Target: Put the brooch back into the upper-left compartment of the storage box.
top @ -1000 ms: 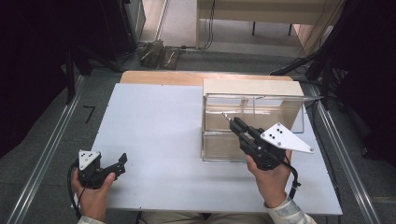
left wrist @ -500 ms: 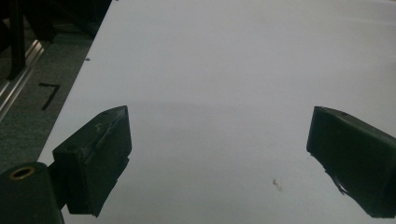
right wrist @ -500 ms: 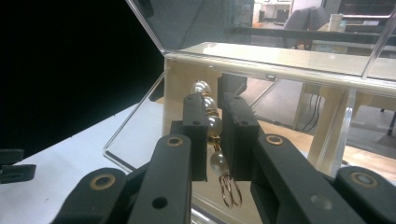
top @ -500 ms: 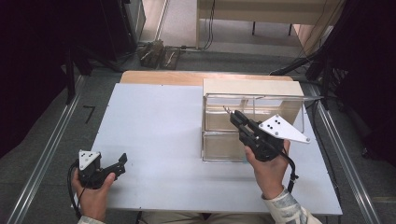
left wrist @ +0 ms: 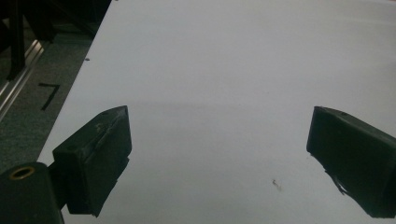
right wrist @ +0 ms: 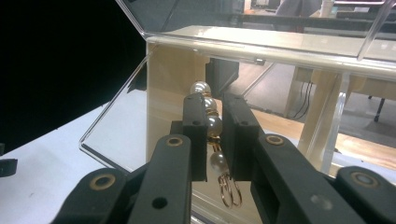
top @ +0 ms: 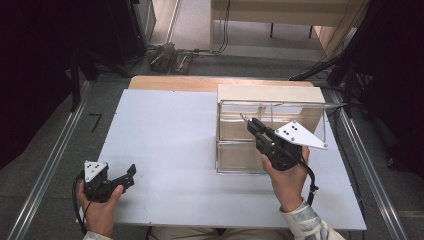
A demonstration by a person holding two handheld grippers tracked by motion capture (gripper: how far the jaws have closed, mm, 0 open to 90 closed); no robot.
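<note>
Motion since the earlier high view is small: the right gripper [top: 246, 120] has gone a little forward and up, so its tip is now at the upper shelf of the clear box [top: 270, 134], while the left gripper [top: 131, 173] has stayed at the near left corner of the table [top: 165, 130]. The box itself has not moved. In this view I count two grippers, two hands, one box and one table. The box stands on the right half of the table and has two levels; a pale board is behind it. The right hand [top: 286, 179] comes from below and the gripper lies over the front wall of the box, hiding part of it. At the tip a small pale thing sticks out, too small to tell here. The left hand [top: 100, 210] rests at the table edge, well apart from the box.

Left gripper view: both jaws stand wide apart with bare white table between them, so this gripper is released and holds nothing. One black mark [left wrist: 49, 89] is on the floor beside the table.

Right gripper view: the jaws are clenched on an earring [right wrist: 211, 122], one string of pearls with gold rings hanging at its lower end. I count four pearls. The top pearl rises above the jaws, and the rings hang below them. The earring is held in front of the open clear box, just under its raised lid [right wrist: 261, 18].
</note>
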